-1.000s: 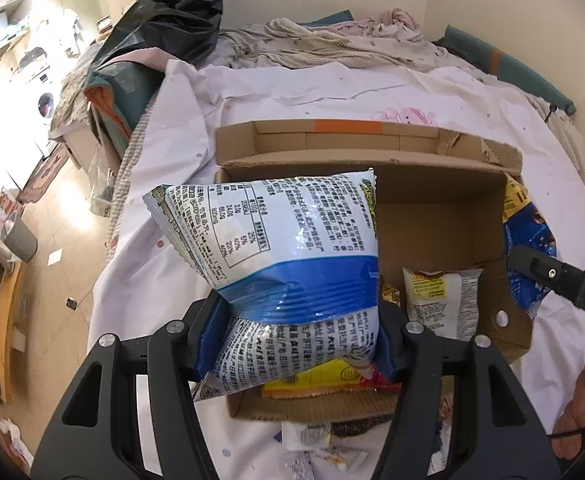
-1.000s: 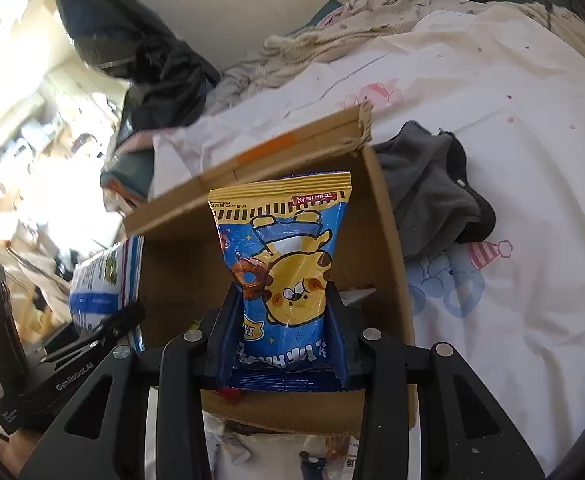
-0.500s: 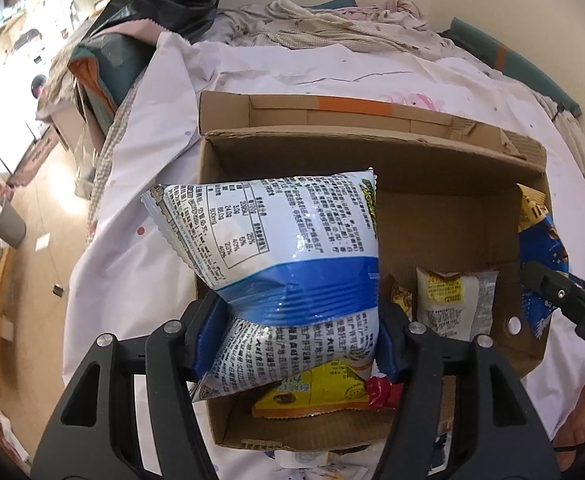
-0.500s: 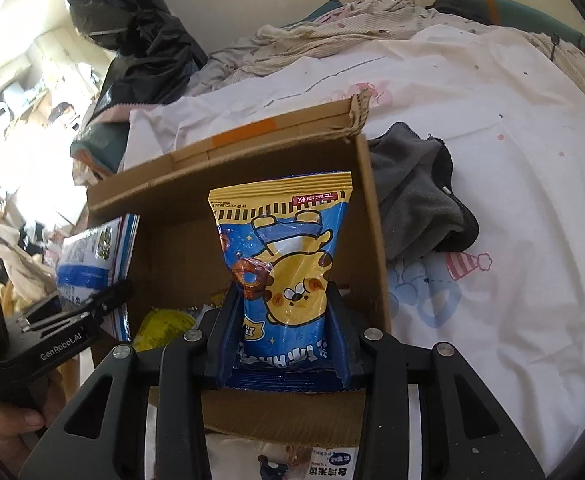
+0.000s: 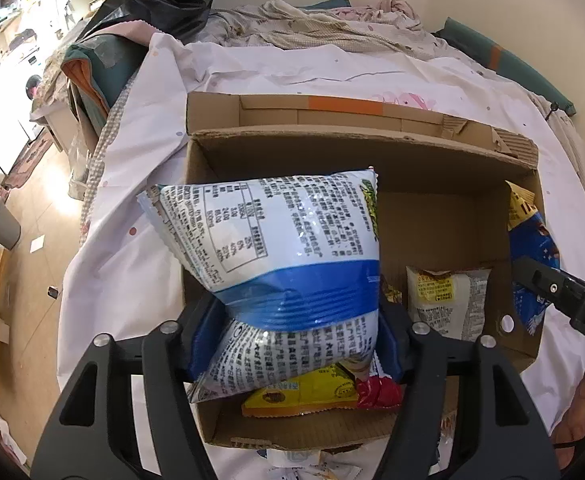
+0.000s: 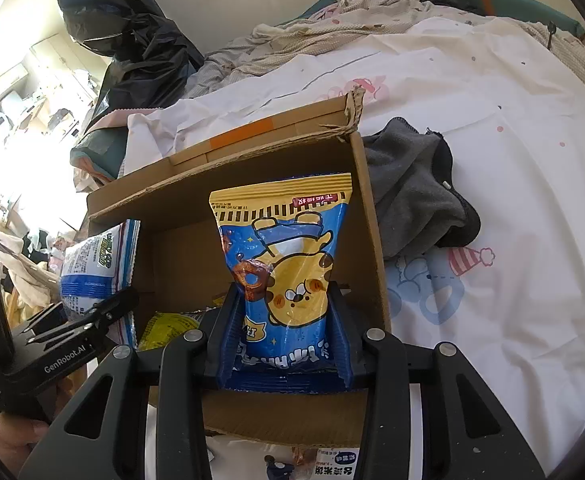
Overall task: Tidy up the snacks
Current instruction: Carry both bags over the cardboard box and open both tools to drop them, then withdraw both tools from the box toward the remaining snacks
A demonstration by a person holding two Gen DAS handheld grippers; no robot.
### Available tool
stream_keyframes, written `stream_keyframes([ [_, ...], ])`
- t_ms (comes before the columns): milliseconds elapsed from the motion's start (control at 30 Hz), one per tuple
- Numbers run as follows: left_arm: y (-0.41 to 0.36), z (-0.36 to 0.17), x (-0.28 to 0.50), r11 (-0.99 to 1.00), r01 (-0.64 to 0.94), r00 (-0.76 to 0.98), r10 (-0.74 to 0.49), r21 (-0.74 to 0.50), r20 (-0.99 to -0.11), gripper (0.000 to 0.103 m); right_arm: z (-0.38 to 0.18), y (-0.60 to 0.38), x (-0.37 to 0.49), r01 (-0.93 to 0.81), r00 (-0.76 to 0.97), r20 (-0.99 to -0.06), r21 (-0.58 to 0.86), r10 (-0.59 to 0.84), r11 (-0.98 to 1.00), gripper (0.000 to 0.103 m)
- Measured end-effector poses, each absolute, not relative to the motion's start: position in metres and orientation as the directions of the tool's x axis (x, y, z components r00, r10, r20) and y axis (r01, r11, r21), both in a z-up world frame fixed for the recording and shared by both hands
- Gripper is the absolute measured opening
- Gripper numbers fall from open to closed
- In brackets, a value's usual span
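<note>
A: Both views slid closer over the cardboard box than a second ago, so more of its inside showed. Your left claw was still clamped on the white-and-blue bag, though its jaws had just been opening.

B: And the right one?

A: Same story: right claw clamped on the yellow-and-blue bag, jaws just easing apart, pads still touching the sides. That bag hung over the box's right end; yours on the left hung over the left end.

B: Anything already in the box?

A: Yes, a yellow packet by the near wall and a white packet at the right. Box sat on the bed.

B: So what did it mean?

A: Likely you were about to drop both bags in; neither had landed yet.
</note>
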State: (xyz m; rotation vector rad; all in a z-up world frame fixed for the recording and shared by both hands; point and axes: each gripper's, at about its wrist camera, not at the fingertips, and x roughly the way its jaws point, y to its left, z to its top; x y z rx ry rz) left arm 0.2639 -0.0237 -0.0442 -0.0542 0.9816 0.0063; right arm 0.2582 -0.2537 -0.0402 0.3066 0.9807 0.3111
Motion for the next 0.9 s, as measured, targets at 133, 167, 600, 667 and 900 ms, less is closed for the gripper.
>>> stream_keyframes([
  [133,-0.025,-0.045,0.263,0.999,-0.025,0.546,-0.021,-0.042,-0.837,0.068,-0.039,-0.251,0.257,-0.120,0.530,-0.754,0.387,0.389,0.914,0.069],
  [167,-0.025,-0.045,0.263,0.999,-0.023,0.549,-0.027,-0.047,-0.836,0.071,-0.037,-0.251,0.256,-0.126,0.537,-0.746,0.392,0.394,0.912,0.078],
  [600,-0.020,-0.036,0.254,0.996,-0.053,0.590,-0.030,-0.076,-0.807,0.092,-0.028,-0.260,0.253,-0.115,0.573,-0.702,0.442,0.423,0.890,0.090],
  [667,-0.018,-0.033,0.251,0.995,-0.056,0.601,-0.030,-0.080,-0.799,0.092,-0.027,-0.261,0.252,-0.109,0.577,-0.697,0.451,0.426,0.886,0.090],
  [900,-0.009,-0.024,0.236,0.994,-0.086,0.629,0.000,-0.069,-0.778,0.092,-0.022,-0.264,0.238,-0.089,0.591,-0.697,0.445,0.407,0.891,0.090],
])
